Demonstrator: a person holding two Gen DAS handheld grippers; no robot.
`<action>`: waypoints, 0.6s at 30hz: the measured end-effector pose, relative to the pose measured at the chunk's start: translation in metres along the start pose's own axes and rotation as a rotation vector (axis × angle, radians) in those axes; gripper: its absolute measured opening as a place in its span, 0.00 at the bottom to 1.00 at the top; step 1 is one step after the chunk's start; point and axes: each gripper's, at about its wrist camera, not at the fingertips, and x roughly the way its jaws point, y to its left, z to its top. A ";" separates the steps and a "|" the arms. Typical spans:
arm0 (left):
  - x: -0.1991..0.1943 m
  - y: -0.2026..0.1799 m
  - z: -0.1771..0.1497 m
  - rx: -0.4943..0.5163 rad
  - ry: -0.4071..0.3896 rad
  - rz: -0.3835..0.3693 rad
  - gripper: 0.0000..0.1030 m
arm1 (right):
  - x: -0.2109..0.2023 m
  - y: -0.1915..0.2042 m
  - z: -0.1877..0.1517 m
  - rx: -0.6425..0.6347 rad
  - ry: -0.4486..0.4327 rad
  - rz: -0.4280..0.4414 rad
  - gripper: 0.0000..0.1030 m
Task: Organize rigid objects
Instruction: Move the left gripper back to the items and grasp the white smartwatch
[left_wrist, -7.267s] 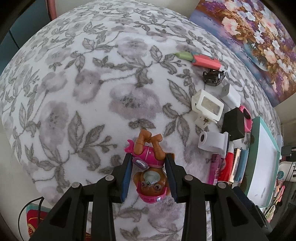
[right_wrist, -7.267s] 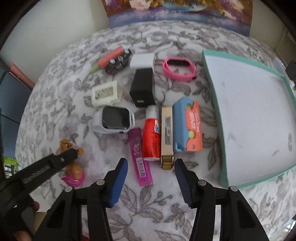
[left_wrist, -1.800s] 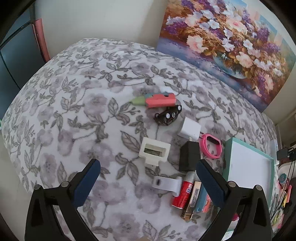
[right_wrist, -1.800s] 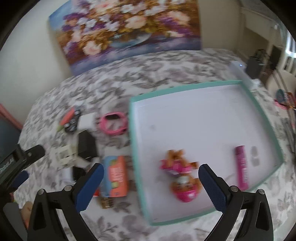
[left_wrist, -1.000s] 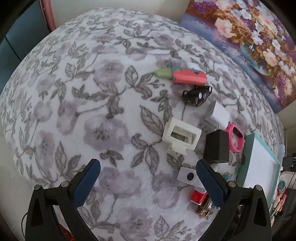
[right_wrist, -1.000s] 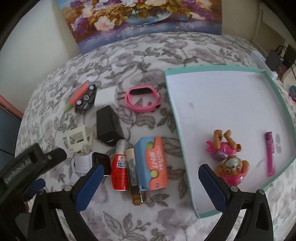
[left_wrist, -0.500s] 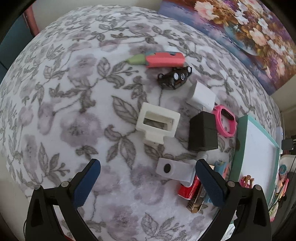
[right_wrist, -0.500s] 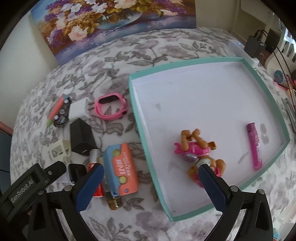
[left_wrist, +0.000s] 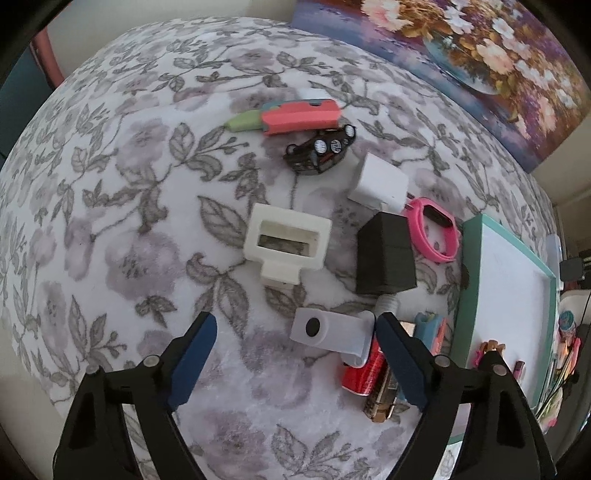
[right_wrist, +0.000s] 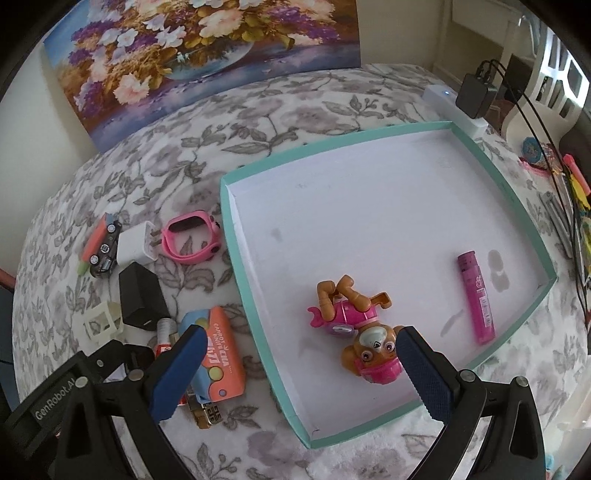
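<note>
Tray (right_wrist: 229, 236): toy dog (right_wrist: 356, 326) and pink tube (right_wrist: 476, 297) already inside
Left gripper (left_wrist: 295, 360): jaws apart, just been narrowing; white watch (left_wrist: 328, 328) between them, ungrasped
Right gripper (right_wrist: 299, 373): spread, empty
Risk: red tube (left_wrist: 360, 373) touching watch; could get dragged along

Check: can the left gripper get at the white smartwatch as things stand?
Probably yes: the left gripper, jaws open and just narrowing, hangs over the white smartwatch with nothing above it, though the red tube crowds one side.
</note>
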 end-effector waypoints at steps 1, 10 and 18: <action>0.001 -0.003 0.000 0.010 0.001 0.001 0.84 | 0.001 0.000 0.000 0.000 0.002 -0.001 1.00; 0.004 -0.018 -0.001 0.071 -0.007 -0.019 0.68 | 0.003 -0.001 -0.001 0.003 0.010 -0.008 1.00; 0.019 -0.021 -0.003 0.083 0.044 -0.009 0.51 | 0.003 -0.002 -0.001 0.011 0.013 -0.008 1.00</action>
